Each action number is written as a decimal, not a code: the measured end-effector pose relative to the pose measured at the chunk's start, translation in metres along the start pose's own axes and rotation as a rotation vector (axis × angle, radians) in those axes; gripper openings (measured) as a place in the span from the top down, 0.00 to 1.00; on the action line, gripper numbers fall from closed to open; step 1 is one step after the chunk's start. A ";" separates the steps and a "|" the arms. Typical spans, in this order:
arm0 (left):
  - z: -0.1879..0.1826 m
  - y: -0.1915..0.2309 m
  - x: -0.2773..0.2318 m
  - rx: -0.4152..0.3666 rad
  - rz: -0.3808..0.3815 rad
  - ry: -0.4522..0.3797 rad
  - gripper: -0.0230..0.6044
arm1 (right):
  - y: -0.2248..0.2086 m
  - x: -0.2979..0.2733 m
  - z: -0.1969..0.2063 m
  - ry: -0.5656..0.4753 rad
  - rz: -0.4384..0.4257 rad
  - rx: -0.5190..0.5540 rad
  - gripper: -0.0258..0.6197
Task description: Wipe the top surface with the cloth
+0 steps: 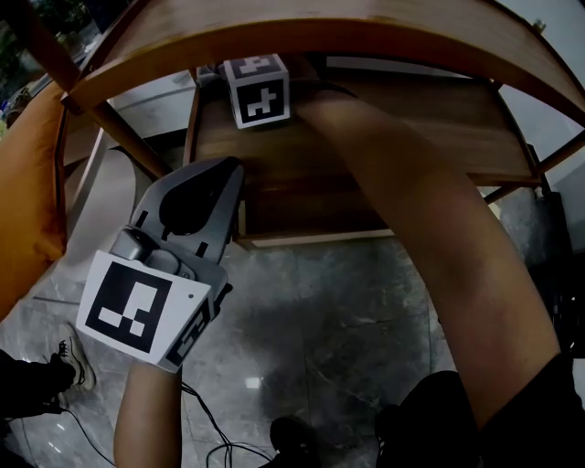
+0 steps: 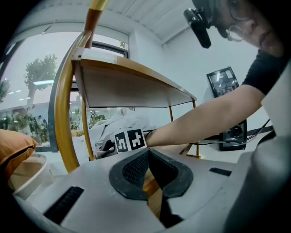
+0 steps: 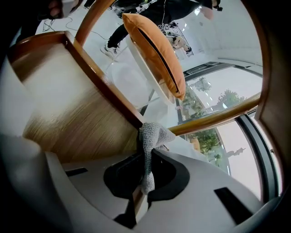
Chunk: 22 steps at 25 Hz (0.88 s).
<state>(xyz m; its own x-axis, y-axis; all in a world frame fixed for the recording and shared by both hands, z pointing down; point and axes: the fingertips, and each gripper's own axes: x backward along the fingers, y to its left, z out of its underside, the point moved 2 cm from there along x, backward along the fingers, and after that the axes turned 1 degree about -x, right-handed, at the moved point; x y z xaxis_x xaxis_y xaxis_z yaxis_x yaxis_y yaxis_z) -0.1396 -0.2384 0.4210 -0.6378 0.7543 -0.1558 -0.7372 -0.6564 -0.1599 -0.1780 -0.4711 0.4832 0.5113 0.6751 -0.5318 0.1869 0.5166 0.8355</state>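
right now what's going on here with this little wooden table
A person holds a gripper in each hand. The right gripper is shut on a grey cloth and reaches in under the wooden table top, over the lower shelf. The left gripper is shut and empty, and is held just in front of that shelf. The cloth is not on the top surface at this moment.

From my head the wooden table [image 1: 366, 27] runs off the picture's upper edge. Under its curved rim my right gripper [image 3: 145, 159] is hidden but for its marker cube [image 1: 257, 89] — the jaws and the cloth [image 3: 152, 136] are out of sight there. In the right gripper view the cloth's lower end is lost between my jaws, and the dark figures [image 3: 136, 18] beyond the table are cut off at the top edge — too small to make out.
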 end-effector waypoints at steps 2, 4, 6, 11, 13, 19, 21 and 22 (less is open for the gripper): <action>-0.002 -0.004 -0.008 -0.011 0.011 0.000 0.95 | 0.004 0.002 0.010 0.015 -0.008 0.015 0.91; -0.003 -0.008 -0.016 -0.022 0.023 0.000 0.94 | 0.010 0.005 0.024 0.038 -0.017 0.020 0.91; -0.003 -0.013 -0.024 -0.024 0.041 -0.004 0.94 | 0.015 0.012 0.045 0.070 -0.017 0.012 0.91; -0.008 -0.039 -0.049 -0.037 0.096 -0.016 0.94 | 0.033 0.040 0.123 0.187 -0.029 -0.033 0.91; -0.013 -0.051 -0.063 -0.033 0.122 -0.029 0.94 | 0.041 0.055 0.158 0.234 -0.040 -0.053 0.91; -0.031 -0.085 -0.096 -0.026 0.182 -0.045 0.94 | 0.064 0.111 0.257 0.375 -0.071 -0.098 0.91; -0.040 -0.095 -0.105 -0.021 0.201 -0.068 0.94 | 0.068 0.130 0.284 0.420 -0.073 -0.105 0.91; -0.046 -0.102 -0.109 -0.018 0.220 -0.095 0.94 | 0.070 0.138 0.296 0.438 -0.075 -0.109 0.91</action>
<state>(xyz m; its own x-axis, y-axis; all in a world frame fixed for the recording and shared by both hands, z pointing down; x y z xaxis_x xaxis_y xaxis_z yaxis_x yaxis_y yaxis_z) 0.0159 -0.2543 0.4097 -0.8012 0.5905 -0.0968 -0.5748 -0.8044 -0.1502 0.1543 -0.4979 0.5088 0.0924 0.7807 -0.6180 0.1086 0.6091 0.7856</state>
